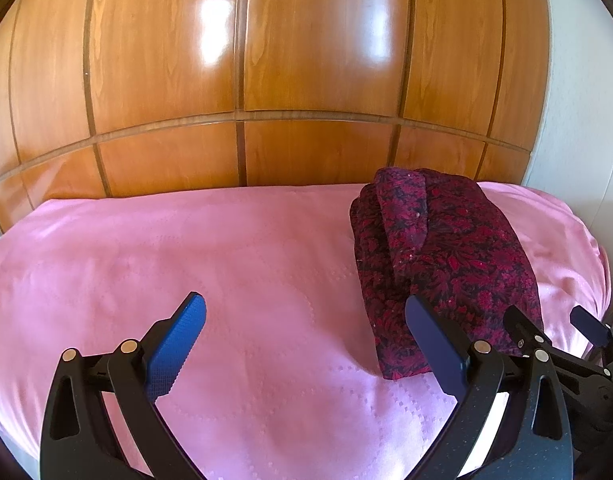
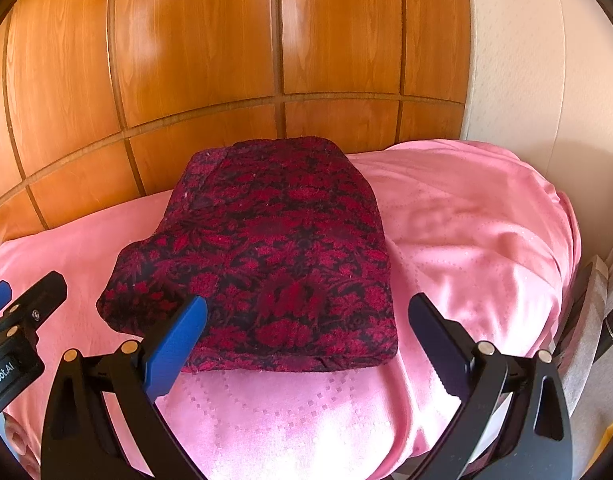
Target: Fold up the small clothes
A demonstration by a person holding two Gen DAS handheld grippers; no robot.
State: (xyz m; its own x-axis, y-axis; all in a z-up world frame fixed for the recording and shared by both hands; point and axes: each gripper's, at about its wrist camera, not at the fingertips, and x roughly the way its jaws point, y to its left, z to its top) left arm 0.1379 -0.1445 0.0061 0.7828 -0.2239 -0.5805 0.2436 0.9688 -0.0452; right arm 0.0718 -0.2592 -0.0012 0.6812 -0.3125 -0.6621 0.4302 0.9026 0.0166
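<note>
A glossy, honey-coloured wooden panelled wall (image 1: 242,80) of tall vertical boards, crossed by one horizontal rail, fills the background, with bright patches of light reflecting off its varnish. Below it lies a bed draped in a pink satin bedspread (image 1: 186,260) stitched with a faint dotted pattern; the spread reaches the panelling along the bed's far edge. At the bed's right edge a pale cream textured wall (image 2: 518,60) meets the wood, catching soft daylight.

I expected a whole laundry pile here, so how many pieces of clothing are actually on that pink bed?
1. A single dark red patterned garment, folded into a bundle, lies on the pink bedspread near the wooden wardrobe, just ahead of the open right tongs. Anything beneath it is hidden.
</note>
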